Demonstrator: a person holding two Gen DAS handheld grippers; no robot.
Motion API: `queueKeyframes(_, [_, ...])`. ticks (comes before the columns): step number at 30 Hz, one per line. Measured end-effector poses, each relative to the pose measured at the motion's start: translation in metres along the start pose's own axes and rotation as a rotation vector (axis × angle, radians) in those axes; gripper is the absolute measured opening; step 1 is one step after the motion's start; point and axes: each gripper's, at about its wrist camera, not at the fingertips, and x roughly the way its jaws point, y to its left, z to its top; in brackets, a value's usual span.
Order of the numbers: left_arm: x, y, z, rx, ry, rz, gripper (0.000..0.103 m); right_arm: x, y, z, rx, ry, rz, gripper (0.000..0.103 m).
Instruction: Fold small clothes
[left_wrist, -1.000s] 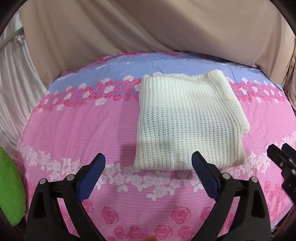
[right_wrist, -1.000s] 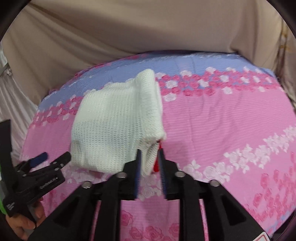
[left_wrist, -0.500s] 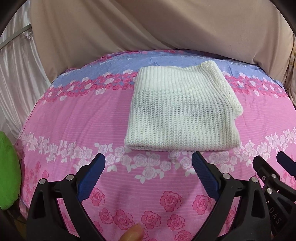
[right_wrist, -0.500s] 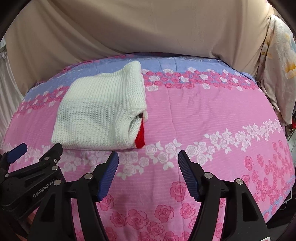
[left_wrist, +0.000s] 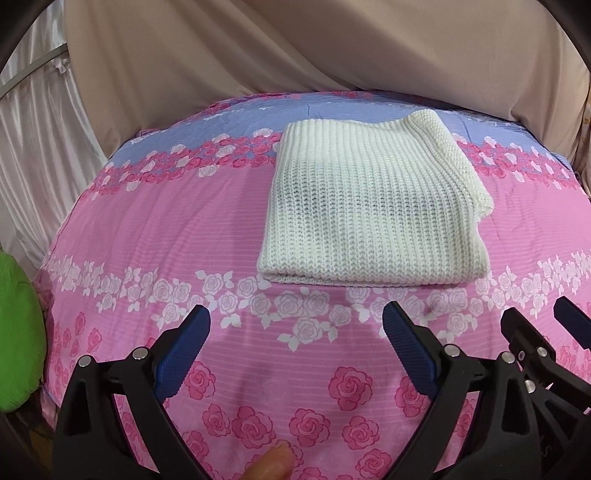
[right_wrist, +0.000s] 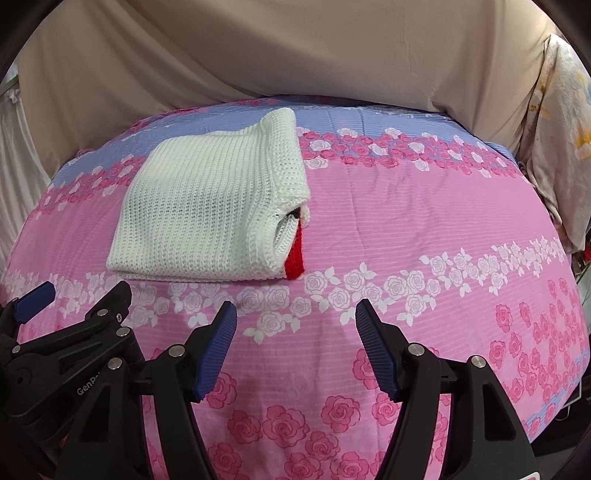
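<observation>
A white knitted sweater (left_wrist: 373, 218) lies folded into a rectangle on the pink rose-print bed sheet (left_wrist: 166, 236). In the right wrist view the sweater (right_wrist: 210, 214) shows a red inner edge (right_wrist: 294, 254) at its right opening. My left gripper (left_wrist: 295, 325) is open and empty, held back from the sweater's near edge. My right gripper (right_wrist: 295, 321) is open and empty, also short of the sweater, off its near right corner. Each gripper shows at the edge of the other's view.
A beige cloth (left_wrist: 295, 55) hangs behind the bed. A green cushion (left_wrist: 18, 332) sits at the left edge. Pale patterned fabric (right_wrist: 557, 147) hangs at the right. White curtain (left_wrist: 40, 140) is at far left. The bed's front edge is just below the grippers.
My right gripper let go of the sweater's right edge and opened. Both grippers have pulled back toward the near side of the bed. The sweater lies still.
</observation>
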Motion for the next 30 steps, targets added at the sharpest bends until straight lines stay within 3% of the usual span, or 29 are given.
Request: queueKeyframes(30, [0.0095, -0.0067, 0.0017, 0.015, 0.033, -0.006, 0.090, 0.0094, -0.0020, 0.0001, 0.023, 0.048, -0.017, 0.065])
